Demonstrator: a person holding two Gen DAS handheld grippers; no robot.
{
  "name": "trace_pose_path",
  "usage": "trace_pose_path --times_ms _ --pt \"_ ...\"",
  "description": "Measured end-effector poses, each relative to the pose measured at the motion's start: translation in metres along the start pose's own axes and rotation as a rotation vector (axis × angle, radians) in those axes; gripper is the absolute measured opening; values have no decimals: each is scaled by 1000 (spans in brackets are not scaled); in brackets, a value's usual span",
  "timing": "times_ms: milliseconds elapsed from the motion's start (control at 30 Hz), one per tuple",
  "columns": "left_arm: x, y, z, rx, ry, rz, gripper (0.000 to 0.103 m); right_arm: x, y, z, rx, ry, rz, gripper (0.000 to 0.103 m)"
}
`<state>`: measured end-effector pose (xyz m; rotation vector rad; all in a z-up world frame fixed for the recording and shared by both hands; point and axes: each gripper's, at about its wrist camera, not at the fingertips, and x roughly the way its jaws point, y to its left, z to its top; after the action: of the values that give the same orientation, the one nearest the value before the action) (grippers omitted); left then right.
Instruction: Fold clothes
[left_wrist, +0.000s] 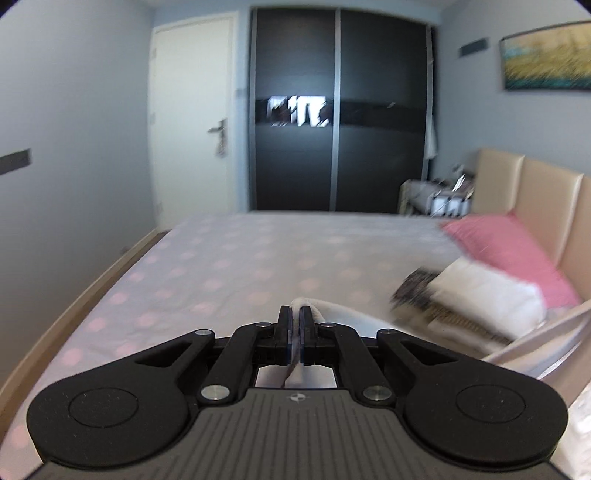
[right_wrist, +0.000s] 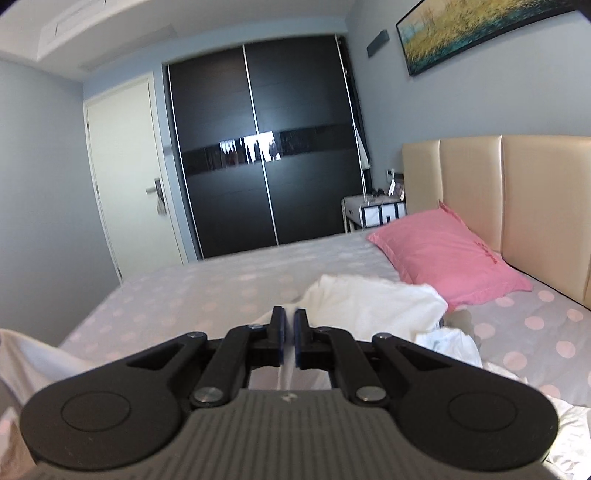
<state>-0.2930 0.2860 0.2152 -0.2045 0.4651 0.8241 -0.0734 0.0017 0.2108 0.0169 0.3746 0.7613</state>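
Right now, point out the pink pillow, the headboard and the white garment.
pillow (right_wrist: 443, 254): right wrist view, middle of its pink top face.
headboard (right_wrist: 469, 184): right wrist view, centre panel.
garment (right_wrist: 369, 302): right wrist view, bunched fabric beyond the fingers.

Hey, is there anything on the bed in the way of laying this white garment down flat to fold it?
Partly. Both the left gripper and right gripper already pinch the white garment. The bedsheet ahead and leftward looks bare, but the pink pillow lies to the right.
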Motion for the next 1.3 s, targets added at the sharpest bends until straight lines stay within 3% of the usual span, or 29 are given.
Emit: trace_pose_path --times_ms 167,433,567,700,833,1033,1300 --pt "23 37 -67 13 201 34 2 44 1 -43 -42 175 -90 6" --pt "59 90 -170 56 513 79 2 105 -3 -125 -175 432 -314 6" --pt "76 94 -201 107 629 70 2 125 -12 -145 -202 516 -337 6" --pt "85 96 -206 111 664 31 3 138 -8 -152 -235 564 -301 9" --pt "84 90 -197 133 616 37 16 139 4 -149 -283 552 -265 10" --pt "92 56 -176 159 542 -23 24 142 27 -145 -320 541 -121 27" --pt "120 -24 -183 167 598 -274 26 167 66 -176 -348 604 187 27"
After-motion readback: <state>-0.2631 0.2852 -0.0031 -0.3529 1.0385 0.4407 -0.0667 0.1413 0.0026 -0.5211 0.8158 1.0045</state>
